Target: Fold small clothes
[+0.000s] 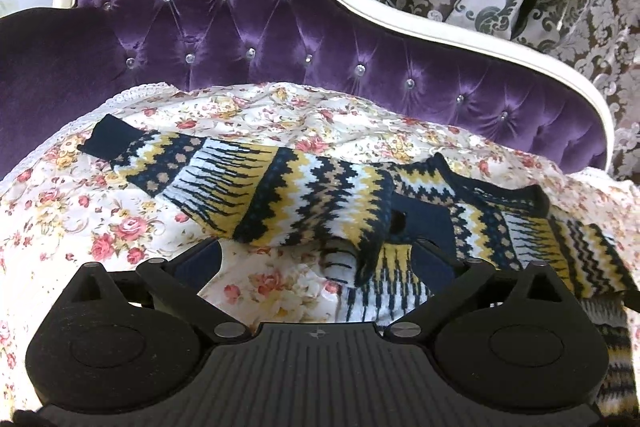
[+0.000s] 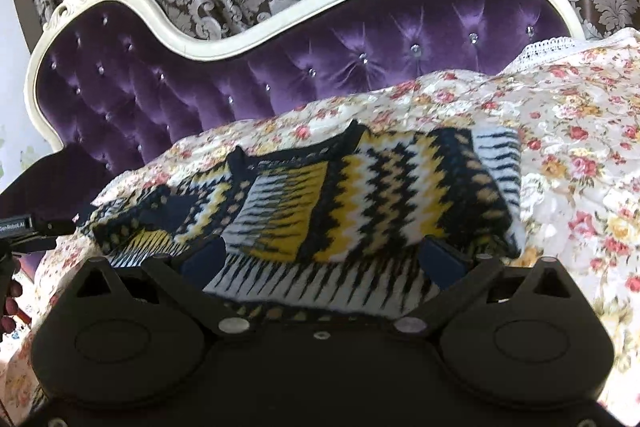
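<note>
Your left gripper (image 1: 316, 255) stands spread wide, pinching nothing, above the patterned sweater (image 1: 304, 187) on the floral quilt (image 1: 80, 211). Your right gripper (image 2: 320, 259) is spread too, the sweater's hem lying loose between its fingers.

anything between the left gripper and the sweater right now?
Nothing visible. The left gripper is open just in front of the patterned sweater, which lies spread on the floral quilt. Only bare quilt and the sweater's own folded edge sit between its fingers.
</note>
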Motion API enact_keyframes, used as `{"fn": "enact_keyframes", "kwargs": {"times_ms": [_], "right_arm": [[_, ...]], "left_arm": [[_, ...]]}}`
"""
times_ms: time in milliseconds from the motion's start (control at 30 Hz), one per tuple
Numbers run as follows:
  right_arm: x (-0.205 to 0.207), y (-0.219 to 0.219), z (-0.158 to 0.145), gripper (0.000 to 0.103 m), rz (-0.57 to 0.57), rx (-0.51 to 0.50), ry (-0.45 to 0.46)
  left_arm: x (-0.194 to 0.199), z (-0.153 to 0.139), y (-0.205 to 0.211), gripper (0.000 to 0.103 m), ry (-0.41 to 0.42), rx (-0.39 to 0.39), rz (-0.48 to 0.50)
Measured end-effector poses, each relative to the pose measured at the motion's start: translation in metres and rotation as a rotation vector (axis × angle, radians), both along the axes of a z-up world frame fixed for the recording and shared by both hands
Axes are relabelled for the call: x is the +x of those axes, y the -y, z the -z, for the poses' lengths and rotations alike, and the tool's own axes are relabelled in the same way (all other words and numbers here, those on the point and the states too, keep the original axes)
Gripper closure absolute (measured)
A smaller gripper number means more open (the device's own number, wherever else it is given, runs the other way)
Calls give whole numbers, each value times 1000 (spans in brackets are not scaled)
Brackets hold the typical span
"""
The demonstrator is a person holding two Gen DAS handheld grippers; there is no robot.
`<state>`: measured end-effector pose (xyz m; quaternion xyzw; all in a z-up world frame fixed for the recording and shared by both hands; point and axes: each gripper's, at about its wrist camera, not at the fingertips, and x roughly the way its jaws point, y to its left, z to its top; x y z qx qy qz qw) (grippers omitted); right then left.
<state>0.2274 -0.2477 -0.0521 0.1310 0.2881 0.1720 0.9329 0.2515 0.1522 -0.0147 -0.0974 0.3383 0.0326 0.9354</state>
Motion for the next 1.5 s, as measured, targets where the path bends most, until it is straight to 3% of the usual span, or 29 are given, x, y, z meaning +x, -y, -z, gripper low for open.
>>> {"fn": "enact_keyframes", "kwargs": {"times_ms": [500,800,1100,1433,1500], "right_arm": [[-47,-53,-30,0,-30,-15,-8],[-68,-76,-23,0,-20,-51,11],[-65,-87,-6,0,-14,-82,-30],[-56,-99,5,0,-38,-92,-58],[-53,-101,5,0,-39,-97,-55]], "left_arm": [[-22,-6,-43,1,34,-70,-23],[-20,1,-68,1,30,-80,-28],[5,22,-89,1,2,-110,-26],[49,44,-144,1,-6,-231,-129],[56,51,-159,1,-8,-287,-157]]}}
